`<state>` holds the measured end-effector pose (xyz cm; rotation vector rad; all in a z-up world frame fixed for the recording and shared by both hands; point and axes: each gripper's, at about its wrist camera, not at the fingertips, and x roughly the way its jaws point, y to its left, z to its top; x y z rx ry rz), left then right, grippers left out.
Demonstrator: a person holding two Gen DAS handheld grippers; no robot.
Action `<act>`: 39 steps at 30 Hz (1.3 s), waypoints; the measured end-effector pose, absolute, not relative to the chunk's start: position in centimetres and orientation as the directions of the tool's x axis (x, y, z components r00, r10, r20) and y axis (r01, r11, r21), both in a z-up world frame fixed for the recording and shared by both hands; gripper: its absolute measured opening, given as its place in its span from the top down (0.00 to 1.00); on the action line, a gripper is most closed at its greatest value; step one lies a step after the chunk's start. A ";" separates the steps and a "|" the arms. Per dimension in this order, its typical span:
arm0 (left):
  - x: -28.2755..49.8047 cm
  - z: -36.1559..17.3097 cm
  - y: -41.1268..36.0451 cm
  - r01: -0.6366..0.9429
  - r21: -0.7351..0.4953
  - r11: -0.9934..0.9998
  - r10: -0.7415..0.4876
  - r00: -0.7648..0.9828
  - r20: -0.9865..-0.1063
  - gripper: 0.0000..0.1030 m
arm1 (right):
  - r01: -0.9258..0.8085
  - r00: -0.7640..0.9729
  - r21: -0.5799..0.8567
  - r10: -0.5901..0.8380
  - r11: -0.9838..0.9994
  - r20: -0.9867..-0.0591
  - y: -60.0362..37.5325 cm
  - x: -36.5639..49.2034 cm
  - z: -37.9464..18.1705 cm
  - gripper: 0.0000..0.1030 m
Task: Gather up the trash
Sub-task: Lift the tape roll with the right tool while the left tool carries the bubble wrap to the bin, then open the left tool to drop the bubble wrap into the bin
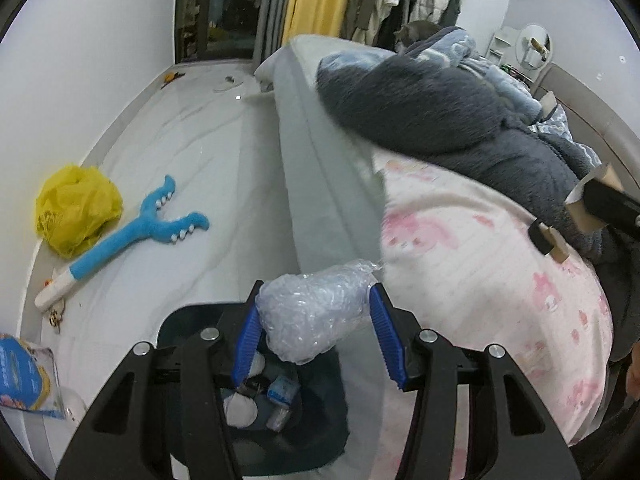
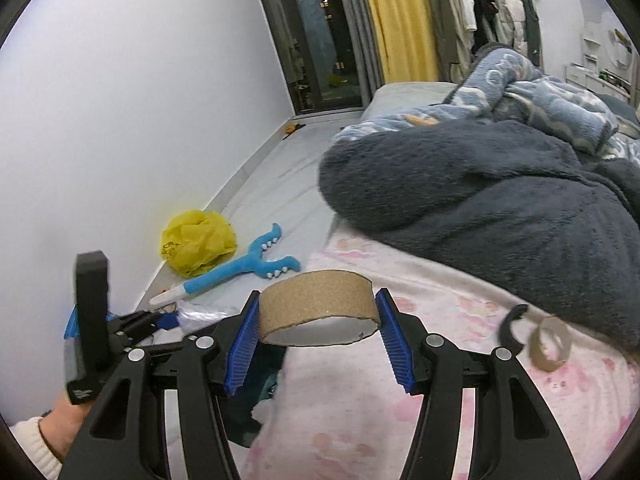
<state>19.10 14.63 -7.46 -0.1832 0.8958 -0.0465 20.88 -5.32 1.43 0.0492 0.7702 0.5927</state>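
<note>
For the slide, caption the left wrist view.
Left gripper holds crumpled clear bubble wrap above dark open trash bin.

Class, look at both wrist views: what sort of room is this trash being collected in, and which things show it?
Most likely a bedroom. A bed with a fluffy dark blanket and pink-patterned bedding fills the right side, clothes hang at the back beside a yellow curtain, and a trash bin stands on the floor.

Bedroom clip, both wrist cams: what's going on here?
A person with two handheld grippers is collecting trash by a bed. The left gripper holds a wad of bubble wrap between its blue fingers, right above a dark bin that already has scraps in it. The right gripper holds a cardboard tape ring over the pink blanket. A smaller cardboard ring lies on that blanket; a yellow plastic bag and a blue plush toy lie on the floor.
</note>
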 end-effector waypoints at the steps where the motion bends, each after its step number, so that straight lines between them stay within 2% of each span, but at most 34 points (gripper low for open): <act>1: 19.0 -7.8 15.0 -0.040 -0.179 0.983 -0.116 0.619 -0.777 0.46 | -0.490 0.561 0.253 0.524 0.834 -0.641 -4.9 20.7 1.4 0.44; 6: 18.5 -10.1 17.2 -0.082 -0.188 0.979 -0.109 0.568 -0.816 0.46 | -0.505 0.547 0.262 0.539 0.823 -0.641 -3.0 20.0 1.4 0.44; 12: 17.9 -13.0 20.1 -0.157 -0.258 0.953 -0.144 0.514 -0.846 0.46 | -0.533 0.521 0.265 0.559 0.803 -0.645 -0.2 19.3 1.0 0.44; 28: 15.9 -18.2 22.6 -0.192 -0.238 0.952 -0.155 0.370 -0.916 0.45 | -0.577 0.459 0.271 0.580 0.771 -0.673 5.8 19.2 -0.8 0.44; 31: 15.6 -18.2 23.1 -0.189 -0.248 0.950 -0.166 0.369 -0.915 0.40 | -0.583 0.441 0.273 0.580 0.766 -0.685 7.0 19.3 -1.5 0.44; 35: 15.0 -18.2 23.9 -0.204 -0.246 0.948 -0.161 0.358 -0.920 0.24 | -0.588 0.421 0.270 0.573 0.763 -0.703 8.4 19.4 -2.5 0.44; 39: 14.2 -17.5 25.0 -0.206 -0.252 0.946 -0.160 0.378 -0.912 0.24 | -0.588 0.401 0.273 0.567 0.762 -0.720 9.6 19.5 -3.7 0.44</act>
